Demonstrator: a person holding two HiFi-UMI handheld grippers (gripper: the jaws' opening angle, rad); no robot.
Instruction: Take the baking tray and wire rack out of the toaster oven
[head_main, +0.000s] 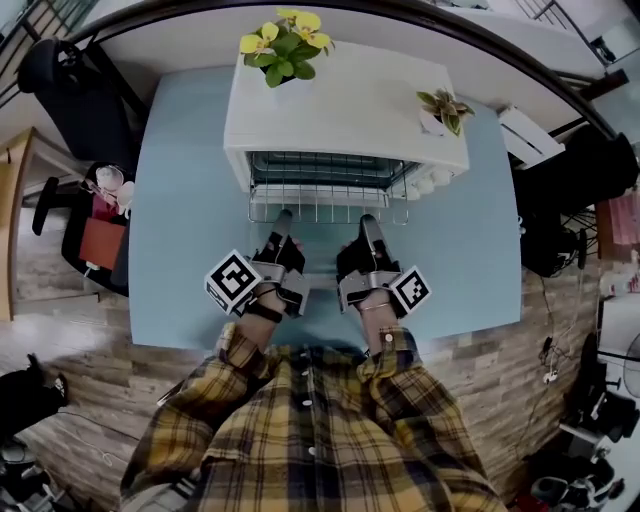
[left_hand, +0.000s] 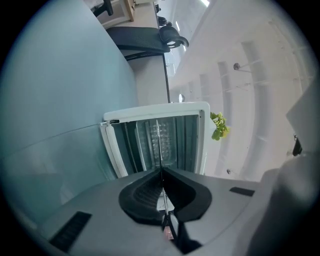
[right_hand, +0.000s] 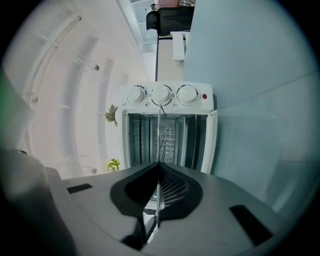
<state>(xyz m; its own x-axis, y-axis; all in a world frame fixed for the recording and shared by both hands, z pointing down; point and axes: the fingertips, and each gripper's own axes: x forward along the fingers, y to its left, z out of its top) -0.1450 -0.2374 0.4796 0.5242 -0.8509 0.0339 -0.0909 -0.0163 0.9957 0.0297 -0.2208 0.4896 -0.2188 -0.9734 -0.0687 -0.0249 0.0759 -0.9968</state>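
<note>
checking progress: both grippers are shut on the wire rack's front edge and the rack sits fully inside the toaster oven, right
Not fully inside: the head view shows the wire rack partly out of the open toaster oven. The left gripper and right gripper are shut on its front edge.

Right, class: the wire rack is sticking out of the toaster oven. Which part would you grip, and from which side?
Its front bar, approached level from the open front of the toaster oven. The wire rack lies flat with its back inside the oven, so only that edge is free. The left gripper and right gripper are shut there, either side of the middle.
</note>
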